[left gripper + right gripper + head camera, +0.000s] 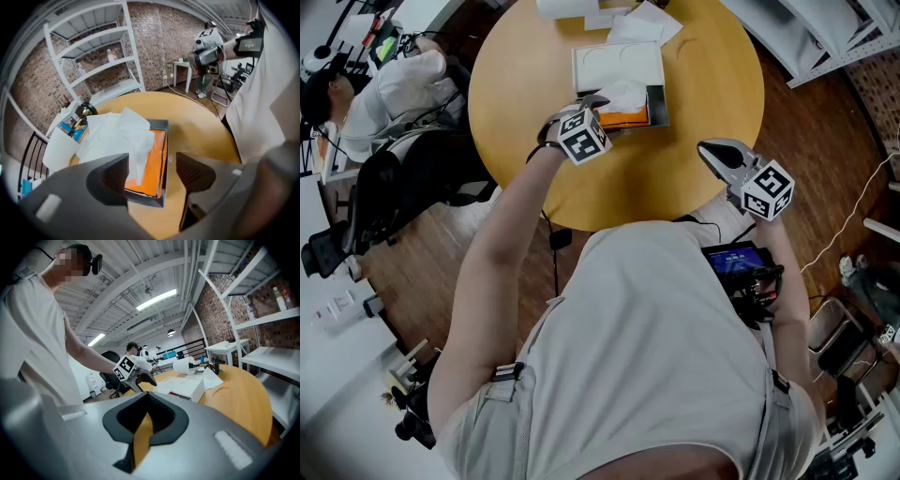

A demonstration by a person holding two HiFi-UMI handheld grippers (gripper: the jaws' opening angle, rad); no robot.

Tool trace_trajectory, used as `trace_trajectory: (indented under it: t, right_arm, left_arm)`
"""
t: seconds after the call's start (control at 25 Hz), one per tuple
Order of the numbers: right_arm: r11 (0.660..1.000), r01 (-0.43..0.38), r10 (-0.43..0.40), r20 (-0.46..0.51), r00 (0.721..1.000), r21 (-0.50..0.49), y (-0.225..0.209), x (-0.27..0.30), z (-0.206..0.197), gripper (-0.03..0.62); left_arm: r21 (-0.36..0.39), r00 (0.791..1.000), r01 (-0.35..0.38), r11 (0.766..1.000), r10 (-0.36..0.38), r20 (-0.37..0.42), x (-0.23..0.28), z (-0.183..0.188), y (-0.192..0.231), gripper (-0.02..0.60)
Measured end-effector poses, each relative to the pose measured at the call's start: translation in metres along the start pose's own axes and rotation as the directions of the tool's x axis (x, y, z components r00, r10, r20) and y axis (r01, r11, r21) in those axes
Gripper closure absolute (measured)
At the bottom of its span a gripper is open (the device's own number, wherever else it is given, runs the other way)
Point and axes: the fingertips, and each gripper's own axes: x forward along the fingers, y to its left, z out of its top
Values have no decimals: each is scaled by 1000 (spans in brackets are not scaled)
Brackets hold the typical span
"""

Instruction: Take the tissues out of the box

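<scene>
The tissue box (pixel 654 105) is a dark tray with an orange inside, lying mid-table beside a white flat lid (pixel 617 67). A crumpled white tissue (pixel 623 94) sticks up out of it. My left gripper (pixel 595 101) hovers at the box's near left end. In the left gripper view my left gripper (pixel 152 174) stands open, the box's near corner (pixel 157 199) showing between the jaws and the tissue (pixel 133 133) just beyond the left one, not pinched. My right gripper (pixel 714 152) hangs over the table's near right edge, shut and empty (pixel 149 405).
The round yellow table (pixel 694 178) holds a paper roll (pixel 567 7) and loose sheets (pixel 647 23) at its far side. A seated person (pixel 394 89) and black chairs (pixel 389 187) are to the left. White shelving (pixel 825 37) stands at the right.
</scene>
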Motion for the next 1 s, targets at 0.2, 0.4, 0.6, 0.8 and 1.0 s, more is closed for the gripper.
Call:
trace_trajectory:
  t: [0.2,0.4,0.6,0.8,1.0]
  right_arm:
    - [999,39,-39,0,999,17,-19,-12,-4,592]
    - [995,81,-81,-9,997,53,-26,-24,-18,592]
    - [994,94,-92,-26,995,58,-25,-25,-26,592]
    - [993,101,-98,-34,995,68,-28,-26,-29,592]
    - [992,102,-99,-44,994,71,-29,-28,-31,594]
  left_arm:
    - [141,983,85,986,-60,-171,33,-7,21,221]
    - [177,943,190,966,-129,-307,54,-20,25,209]
    - [172,909,249,953,-168,-382,71,-34,23,183]
    - [80,898,306,949,-259,-355,74,-38,24,193]
    - [99,903,291,952,-238,-358,68,-34,26,290]
